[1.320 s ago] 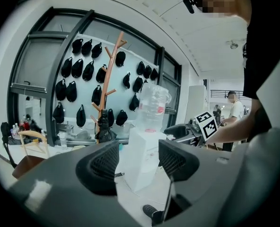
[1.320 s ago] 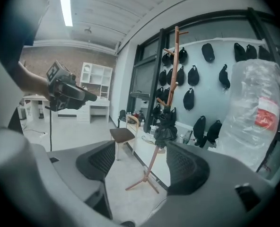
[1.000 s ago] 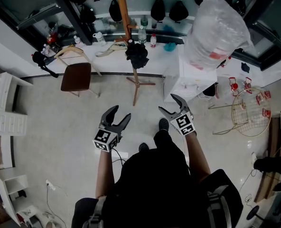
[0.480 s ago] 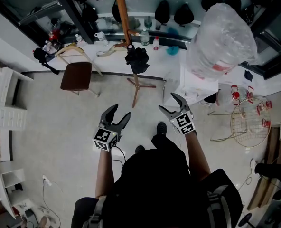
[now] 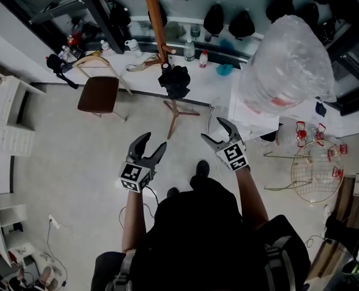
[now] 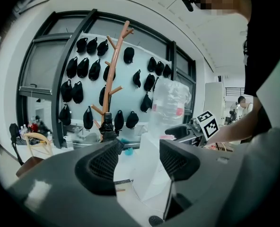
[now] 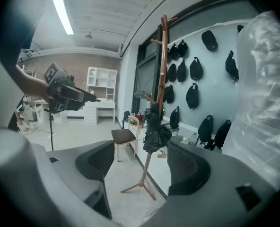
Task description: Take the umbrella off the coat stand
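Black folded umbrella (image 5: 175, 80) hanging on the tall orange-brown wooden coat stand (image 5: 157, 23), untouched.

The umbrella sits partway up the pole, above the tripod feet and close to the long white ledge (image 5: 210, 83). A wooden chair with a brown seat (image 5: 97, 96) stands to its left. Well short of the stand, over the pale floor, the left gripper (image 5: 154, 143) and right gripper (image 5: 214, 130) each hold their jaws moderately apart, with nothing gripped between them.

Found smooth, warm-brown wood on the coat stand (image 5: 157, 23) and crumpled matt black cloth on the umbrella (image 5: 175, 80). Noted matt dark plastic on the left tongs (image 5: 154, 142) and right tongs (image 5: 213, 130), with mesh-textured pads (image 6: 102, 164). Saw glossy, crinkled clear plastic on the big bag (image 5: 288, 59), thin metal wire on the basket (image 5: 316, 170), faint sheen on the pale floor (image 5: 76, 156).
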The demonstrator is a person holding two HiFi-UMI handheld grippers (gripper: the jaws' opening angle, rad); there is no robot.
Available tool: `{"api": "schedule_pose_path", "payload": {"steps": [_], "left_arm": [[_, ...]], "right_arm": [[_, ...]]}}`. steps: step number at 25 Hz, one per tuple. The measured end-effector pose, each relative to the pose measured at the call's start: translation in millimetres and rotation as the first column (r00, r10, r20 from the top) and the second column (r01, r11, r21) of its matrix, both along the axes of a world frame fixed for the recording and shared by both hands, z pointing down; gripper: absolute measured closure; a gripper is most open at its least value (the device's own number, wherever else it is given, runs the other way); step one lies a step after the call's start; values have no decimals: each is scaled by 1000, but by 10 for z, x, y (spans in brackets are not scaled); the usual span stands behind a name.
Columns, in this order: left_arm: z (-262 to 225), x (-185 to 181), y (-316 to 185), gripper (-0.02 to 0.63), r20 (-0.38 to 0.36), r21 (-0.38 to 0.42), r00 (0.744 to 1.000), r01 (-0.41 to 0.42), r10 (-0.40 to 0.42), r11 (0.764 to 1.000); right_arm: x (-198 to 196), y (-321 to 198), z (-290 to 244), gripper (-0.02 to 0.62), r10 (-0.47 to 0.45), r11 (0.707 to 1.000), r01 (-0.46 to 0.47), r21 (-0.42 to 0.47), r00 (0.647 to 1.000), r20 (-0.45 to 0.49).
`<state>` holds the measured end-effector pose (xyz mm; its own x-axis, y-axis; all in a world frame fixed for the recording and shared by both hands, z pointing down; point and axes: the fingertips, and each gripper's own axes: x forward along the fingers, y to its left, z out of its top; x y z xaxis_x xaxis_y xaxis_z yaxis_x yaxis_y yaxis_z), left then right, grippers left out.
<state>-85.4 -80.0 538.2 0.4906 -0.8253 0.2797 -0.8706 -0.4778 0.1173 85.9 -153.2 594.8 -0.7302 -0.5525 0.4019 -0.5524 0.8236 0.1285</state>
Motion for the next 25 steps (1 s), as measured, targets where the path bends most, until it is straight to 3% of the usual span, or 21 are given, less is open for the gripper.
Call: {"api": "schedule_pose_path", "payload": {"steps": [12,25], "left_arm": [[59,209,-210,339,22,-9,994,106,-106,994],[27,473,-530,339,36,-1,988,147,-147,989]], "right_arm": [[157,-355,114,245,-100,995,100,-15,995,-9],[216,-695,117,245,-165,986,165,-11,986,13]]}}
